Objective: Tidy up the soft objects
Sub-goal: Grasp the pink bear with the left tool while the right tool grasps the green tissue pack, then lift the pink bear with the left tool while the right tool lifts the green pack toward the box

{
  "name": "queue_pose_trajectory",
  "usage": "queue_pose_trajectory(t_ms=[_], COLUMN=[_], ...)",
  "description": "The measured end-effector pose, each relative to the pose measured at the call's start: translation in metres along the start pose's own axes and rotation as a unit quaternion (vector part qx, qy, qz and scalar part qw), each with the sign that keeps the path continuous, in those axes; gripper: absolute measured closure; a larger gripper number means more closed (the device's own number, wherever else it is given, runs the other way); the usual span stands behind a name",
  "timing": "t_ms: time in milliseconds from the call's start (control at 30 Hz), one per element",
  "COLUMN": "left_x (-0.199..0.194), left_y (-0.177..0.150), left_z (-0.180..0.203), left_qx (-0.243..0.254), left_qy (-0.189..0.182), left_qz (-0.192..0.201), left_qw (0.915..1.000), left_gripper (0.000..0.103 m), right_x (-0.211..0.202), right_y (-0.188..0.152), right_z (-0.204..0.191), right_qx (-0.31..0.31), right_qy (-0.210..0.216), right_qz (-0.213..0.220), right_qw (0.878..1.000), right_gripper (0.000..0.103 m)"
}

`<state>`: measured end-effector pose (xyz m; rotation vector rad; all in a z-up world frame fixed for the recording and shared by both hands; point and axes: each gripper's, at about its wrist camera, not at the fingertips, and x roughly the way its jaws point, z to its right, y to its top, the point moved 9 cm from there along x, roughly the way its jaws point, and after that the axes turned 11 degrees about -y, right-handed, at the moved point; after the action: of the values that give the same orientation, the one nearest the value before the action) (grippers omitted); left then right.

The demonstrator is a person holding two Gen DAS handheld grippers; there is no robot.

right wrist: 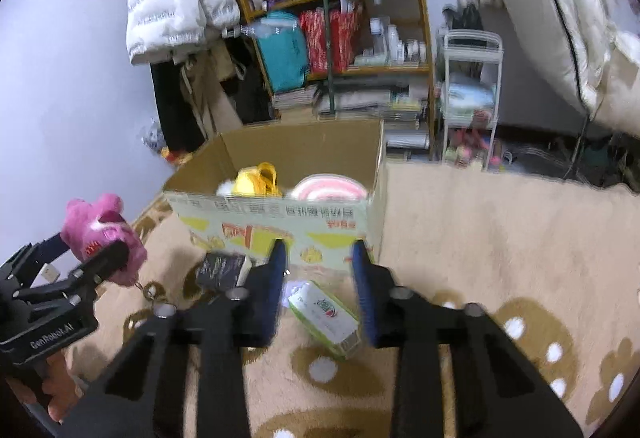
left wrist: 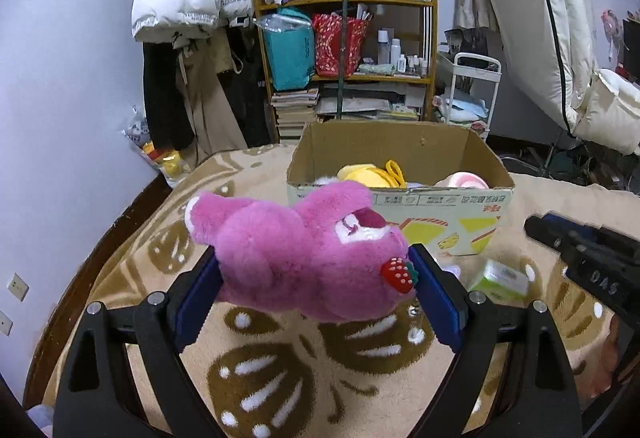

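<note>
Carpet [left wrist: 280, 378]: beige, leaf-patterned, bare toward its right edge
Left tongs [left wrist: 314, 254]: clamped wide across the pink plush bear [left wrist: 288, 258], held clear of the carpet
Right tongs [right wrist: 319, 248]: jaws apart, empty; green pack [right wrist: 324, 318] lies on the carpet beneath
Next move: lift the bear over the cardboard box [left wrist: 440, 206] wall, release well inside
Clearance: box rim close ahead; cluttered shelf [left wrist: 348, 78] beyond the carpet's far edge

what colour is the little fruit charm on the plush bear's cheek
Red with white seeds and a green leaf: a strawberry on the pink plush bear. Clearest in the left wrist view.
</note>
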<state>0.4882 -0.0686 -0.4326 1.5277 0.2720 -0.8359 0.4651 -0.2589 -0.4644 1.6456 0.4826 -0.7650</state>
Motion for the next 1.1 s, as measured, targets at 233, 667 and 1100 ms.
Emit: queue_pose_trajectory(t_ms=[233, 667, 1100], left_x=[0.008, 0.010, 0.016], left_y=[-0.004, -0.014, -0.021], left_z=[-0.004, -0.018, -0.029], left_qx=[-0.005, -0.024, -0.040], left_qy=[0.008, 0.019, 0.025], left_qz=[-0.014, -0.040, -0.056], left_qw=[0.9999, 0.9987, 0.9973], left_gripper=[0.014, 0.014, 0.014], right_x=[0.030, 0.040, 0.071], right_y=[-0.024, -0.059, -0.099], right_z=[0.011, -0.008, -0.024], right_qx=[0.015, -0.005, -0.039], right_qy=[-0.002, 0.017, 0.007], right_qz=[-0.071, -0.140, -0.230], right_qw=[0.997, 0.990, 0.972], right_gripper=[0.072, 0.022, 0.005])
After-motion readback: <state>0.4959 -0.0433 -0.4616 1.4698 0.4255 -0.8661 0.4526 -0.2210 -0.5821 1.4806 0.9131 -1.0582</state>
